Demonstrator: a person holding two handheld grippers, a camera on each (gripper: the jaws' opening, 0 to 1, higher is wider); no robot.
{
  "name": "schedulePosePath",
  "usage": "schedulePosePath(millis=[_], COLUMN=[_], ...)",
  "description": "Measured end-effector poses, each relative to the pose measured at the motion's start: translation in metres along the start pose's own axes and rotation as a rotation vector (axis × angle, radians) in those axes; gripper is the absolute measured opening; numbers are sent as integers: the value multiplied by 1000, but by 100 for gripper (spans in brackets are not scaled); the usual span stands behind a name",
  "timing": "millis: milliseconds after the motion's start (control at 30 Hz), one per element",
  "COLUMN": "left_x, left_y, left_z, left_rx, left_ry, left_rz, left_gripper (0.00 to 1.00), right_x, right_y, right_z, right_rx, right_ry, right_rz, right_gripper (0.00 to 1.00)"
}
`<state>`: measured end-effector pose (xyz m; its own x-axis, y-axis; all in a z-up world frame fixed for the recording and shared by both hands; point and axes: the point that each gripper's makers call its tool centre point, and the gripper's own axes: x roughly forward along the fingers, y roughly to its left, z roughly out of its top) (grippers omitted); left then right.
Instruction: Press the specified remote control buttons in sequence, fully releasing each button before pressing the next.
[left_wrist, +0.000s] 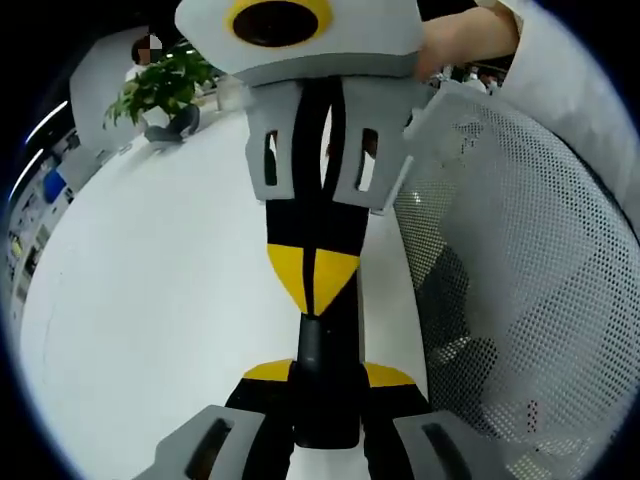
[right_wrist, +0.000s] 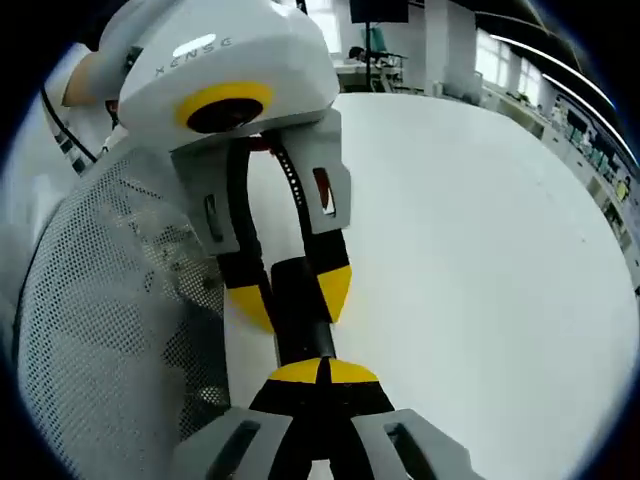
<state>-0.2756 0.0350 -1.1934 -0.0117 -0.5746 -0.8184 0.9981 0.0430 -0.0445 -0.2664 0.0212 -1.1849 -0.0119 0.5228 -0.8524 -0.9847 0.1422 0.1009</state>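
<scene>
potted plant (left_wrist: 160, 85) beyond white table (left_wrist: 150, 300), mesh chair (left_wrist: 530, 270) beside.

The only readable lettering is "XENSE", embossed on the white housing of the left gripper (right_wrist: 290, 290) as it appears in the right gripper view; nothing else is legible.

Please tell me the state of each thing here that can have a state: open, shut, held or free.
left hand-held gripper: shut on the remote control.
right hand-held gripper: shut, holding nothing, tips together at the remote control's end.
remote control: held, clamped between the left jaws.
</scene>
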Motion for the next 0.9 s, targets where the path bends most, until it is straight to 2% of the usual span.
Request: schedulePosePath(millis=[100, 167, 367, 467, 533, 633, 733, 800, 867, 900], left_x=[0, 0, 1, 1, 1, 1, 1, 1, 1, 1], left_y=[0, 0, 1, 0, 0, 0, -1, -1, -1, -1], left_z=[0, 0, 2, 2, 2, 2, 2, 3, 2, 2], left_rx=[-3, -5, -4, 2, 0, -3, 3, 0, -1, -2], left_ry=[3, 6, 6, 9, 4, -7, -12, -13, -15, -16], left_rz=[-3, -4, -3, 1, -1, -2, -2, -5, -7, -8], left_gripper=[22, 22, 22, 22, 22, 22, 22, 22, 22, 22], right_x=[2, 2, 5, 5, 5, 4, 1, 0, 2, 4], right_y=[-2, -3, -9, -8, -7, -5, -1, 10, 15, 15], right_z=[1, -1, 1, 0, 0, 2, 2, 7, 9, 7], right_rx=[12, 90, 183, 195, 189, 91, 52, 41, 9, -3], right_ry=[35, 55, 61, 59, 57, 16, 8, -12, -15, 6], right_rz=[-15, -24, -27, -36, -41, -25, -31, 4, 10, 4], right_gripper=[0, 0, 0, 0, 0, 0, 0, 0, 0, 0])
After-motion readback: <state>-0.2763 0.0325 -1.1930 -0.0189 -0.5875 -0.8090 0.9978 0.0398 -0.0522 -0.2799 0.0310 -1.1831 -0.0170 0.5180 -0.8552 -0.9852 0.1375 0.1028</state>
